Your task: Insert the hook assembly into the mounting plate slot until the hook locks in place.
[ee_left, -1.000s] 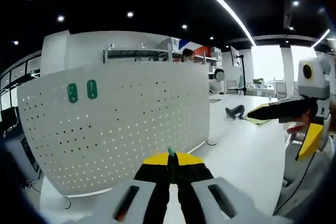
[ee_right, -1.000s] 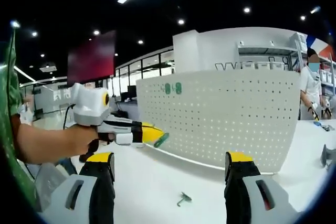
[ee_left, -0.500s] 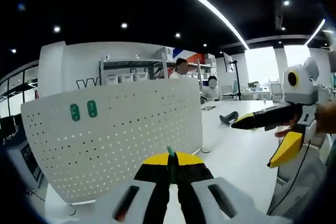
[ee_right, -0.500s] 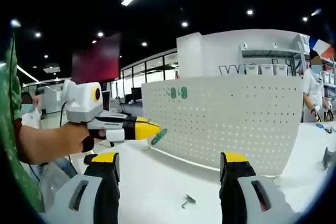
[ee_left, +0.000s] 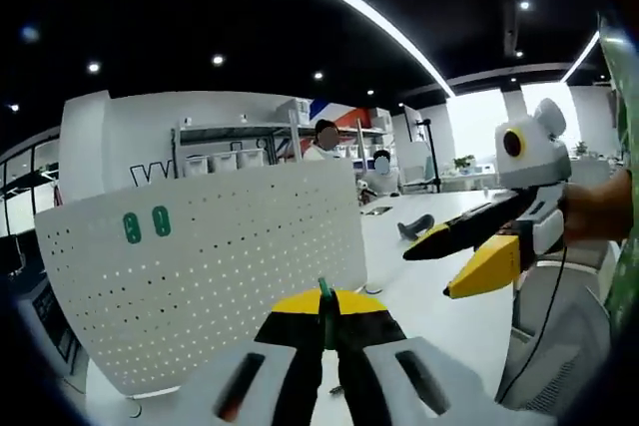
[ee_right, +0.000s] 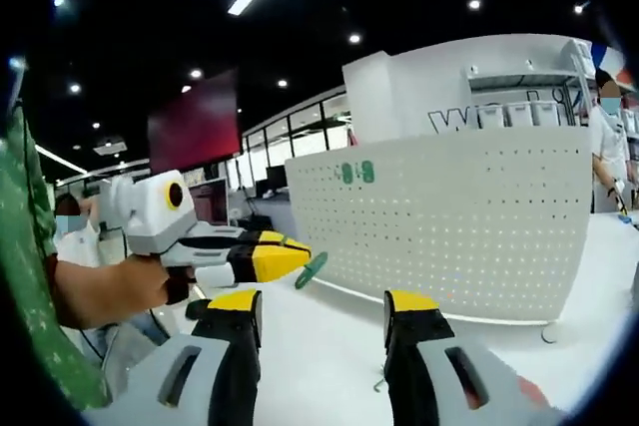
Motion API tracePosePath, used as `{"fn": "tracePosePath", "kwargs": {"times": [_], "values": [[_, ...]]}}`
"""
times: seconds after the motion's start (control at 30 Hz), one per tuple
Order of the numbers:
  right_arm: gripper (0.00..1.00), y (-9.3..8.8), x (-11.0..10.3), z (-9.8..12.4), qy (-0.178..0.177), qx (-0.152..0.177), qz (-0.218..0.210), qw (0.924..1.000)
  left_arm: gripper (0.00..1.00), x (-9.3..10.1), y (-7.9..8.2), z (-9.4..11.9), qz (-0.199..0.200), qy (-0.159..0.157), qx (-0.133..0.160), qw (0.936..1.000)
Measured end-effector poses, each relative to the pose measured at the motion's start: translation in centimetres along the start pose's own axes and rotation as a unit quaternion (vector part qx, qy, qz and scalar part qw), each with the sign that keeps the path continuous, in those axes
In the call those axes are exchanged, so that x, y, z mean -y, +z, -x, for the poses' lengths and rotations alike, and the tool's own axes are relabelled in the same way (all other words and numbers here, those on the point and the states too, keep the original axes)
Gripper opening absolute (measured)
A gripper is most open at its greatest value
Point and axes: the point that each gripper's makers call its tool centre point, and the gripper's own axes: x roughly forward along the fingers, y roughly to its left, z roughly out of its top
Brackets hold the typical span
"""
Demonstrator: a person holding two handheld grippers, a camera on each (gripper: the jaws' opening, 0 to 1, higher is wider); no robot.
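Left gripper [ee_right: 290, 264] pinching green hook [ee_right: 312, 269], jaws pressed on it. White pegboard [ee_left: 210, 266] stands upright straight ahead of hook, not touching, so we reckon left hand's nearer. Right gripper [ee_right: 321, 318] spread, holding nothing, second hook [ee_right: 377, 383] on table [ee_right: 319, 366] between jaws.

The green hook [ee_left: 323, 298] shows as a thin tip above the left gripper [ee_left: 324, 321]; the closed fingers [ee_left: 290, 341] hide its lower part. In the right gripper view, the right gripper's finger [ee_right: 411, 346] covers most of a small dark part [ee_right: 379, 382] lying on the surface [ee_right: 329, 346] in front of the pegboard [ee_right: 449, 226]; its shape cannot be told. The two green pieces [ee_right: 355, 173] on the pegboard's upper left are too small to identify.
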Motion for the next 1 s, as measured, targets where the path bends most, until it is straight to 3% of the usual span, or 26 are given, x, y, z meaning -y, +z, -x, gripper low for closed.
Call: {"fn": "tracePosePath", "kwargs": {"times": [0.63, 1.0], "values": [[0.16, -0.2, -0.6, -0.3, 0.02, -0.023, -0.029, 0.9991, 0.03, 4.1, 0.0, 1.2, -0.031, -0.053, 0.011, 0.998], [0.07, -0.7, -0.7, -0.3, 0.027, -0.036, -0.054, 0.9975, 0.03, 5.5, 0.3, 1.4, -0.045, -0.074, 0.02, 0.996]]}}
